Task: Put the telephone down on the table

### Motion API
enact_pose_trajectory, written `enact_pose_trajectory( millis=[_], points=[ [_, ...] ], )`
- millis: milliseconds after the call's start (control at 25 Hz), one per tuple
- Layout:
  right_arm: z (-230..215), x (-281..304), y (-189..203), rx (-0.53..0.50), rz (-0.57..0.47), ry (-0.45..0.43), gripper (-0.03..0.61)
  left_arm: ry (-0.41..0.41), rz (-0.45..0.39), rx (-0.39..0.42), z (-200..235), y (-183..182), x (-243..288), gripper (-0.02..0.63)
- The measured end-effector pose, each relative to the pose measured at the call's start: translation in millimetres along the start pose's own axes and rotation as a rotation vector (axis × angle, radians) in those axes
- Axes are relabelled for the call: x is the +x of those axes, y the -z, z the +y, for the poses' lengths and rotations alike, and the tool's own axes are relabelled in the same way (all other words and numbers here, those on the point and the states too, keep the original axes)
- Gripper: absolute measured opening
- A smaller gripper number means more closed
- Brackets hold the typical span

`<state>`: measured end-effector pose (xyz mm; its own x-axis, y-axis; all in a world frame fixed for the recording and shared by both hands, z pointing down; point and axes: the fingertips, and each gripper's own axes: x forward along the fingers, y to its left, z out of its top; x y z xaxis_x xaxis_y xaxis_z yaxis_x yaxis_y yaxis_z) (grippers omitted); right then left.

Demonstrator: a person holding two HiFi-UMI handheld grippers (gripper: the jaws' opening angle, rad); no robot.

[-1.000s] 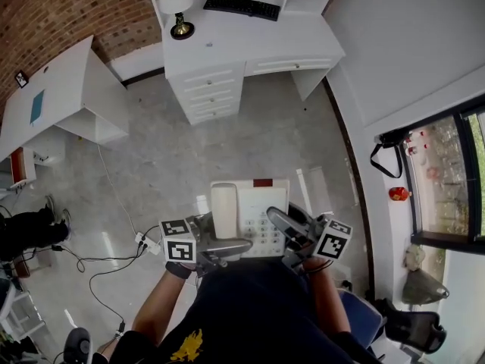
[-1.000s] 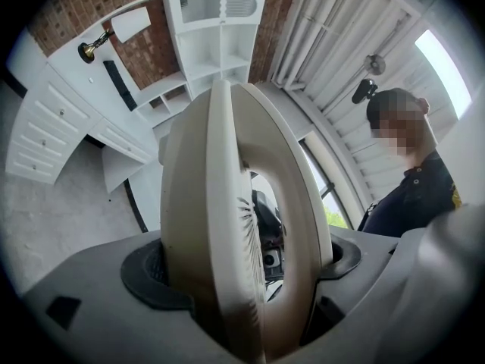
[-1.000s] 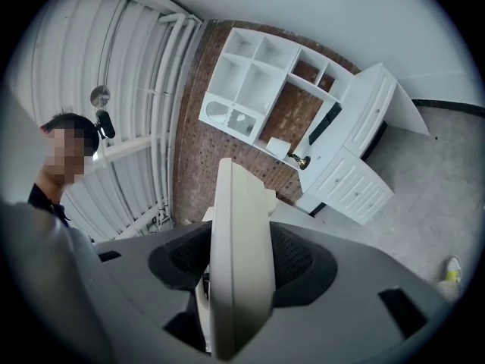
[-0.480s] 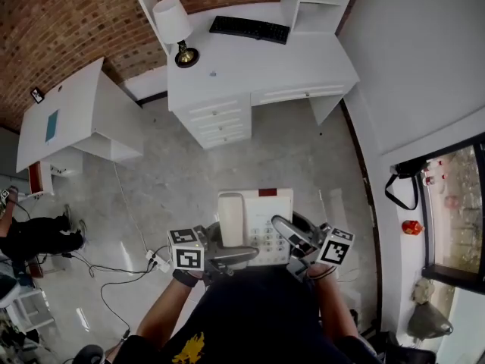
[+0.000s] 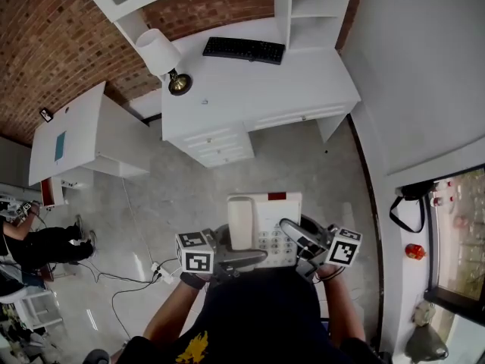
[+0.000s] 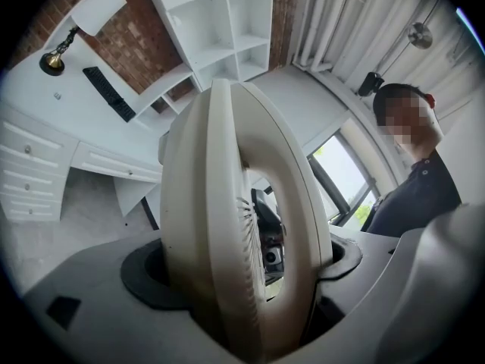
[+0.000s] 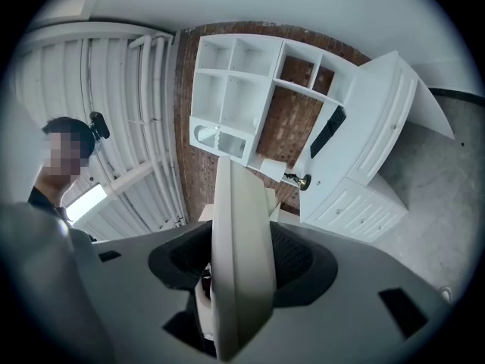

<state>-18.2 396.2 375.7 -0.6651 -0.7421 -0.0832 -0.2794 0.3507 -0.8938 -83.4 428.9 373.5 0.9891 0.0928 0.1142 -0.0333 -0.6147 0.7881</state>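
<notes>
As the person has stepped closer to the white bench with its keyboard and lamp, the telephone hangs over the floor, clamped between left claw and right claw.

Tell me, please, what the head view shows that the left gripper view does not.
Only the head view: the keypad, the wearer's forearms behind the left gripper and right gripper, and cables lying loose. Only the left gripper view: a person in a dark top, standing at the right. Both: the telephone clamped in the jaws, the white desk, its keyboard and the lamp.
</notes>
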Motion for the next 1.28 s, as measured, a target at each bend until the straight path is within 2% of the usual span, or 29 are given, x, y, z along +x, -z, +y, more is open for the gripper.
enact_pose_trajectory(
  millis=[200,440,680,960,1280],
  points=[
    [-24.6,12.1,-22.3,0.007,-0.026,0.013,0.221,-0.004,0.001,0.015,24.0,-20.3,13.4,0.471],
    [-61.9,37.6,-63.6,-0.007,-0.063,0.083,0.23,0.034,0.029,0.006,70.5,-62.2,30.7,0.471],
    [-92.2,77.7,-134.7,-0.042,-0.083,0.129,0.23,0.08,0.042,-0.001,117.4,-132.7,52.7,0.471],
    [-114.4,160.4,-211.7,-0.058,-0.061,0.16,0.232,0.105,0.016,-0.014,172.2,-231.6,45.5,0.471],
    [-150.6,223.4,-270.4,-0.071,0.027,0.189,0.232,0.098,-0.018,-0.064,229.1,-299.2,48.8,0.471]
  ],
)
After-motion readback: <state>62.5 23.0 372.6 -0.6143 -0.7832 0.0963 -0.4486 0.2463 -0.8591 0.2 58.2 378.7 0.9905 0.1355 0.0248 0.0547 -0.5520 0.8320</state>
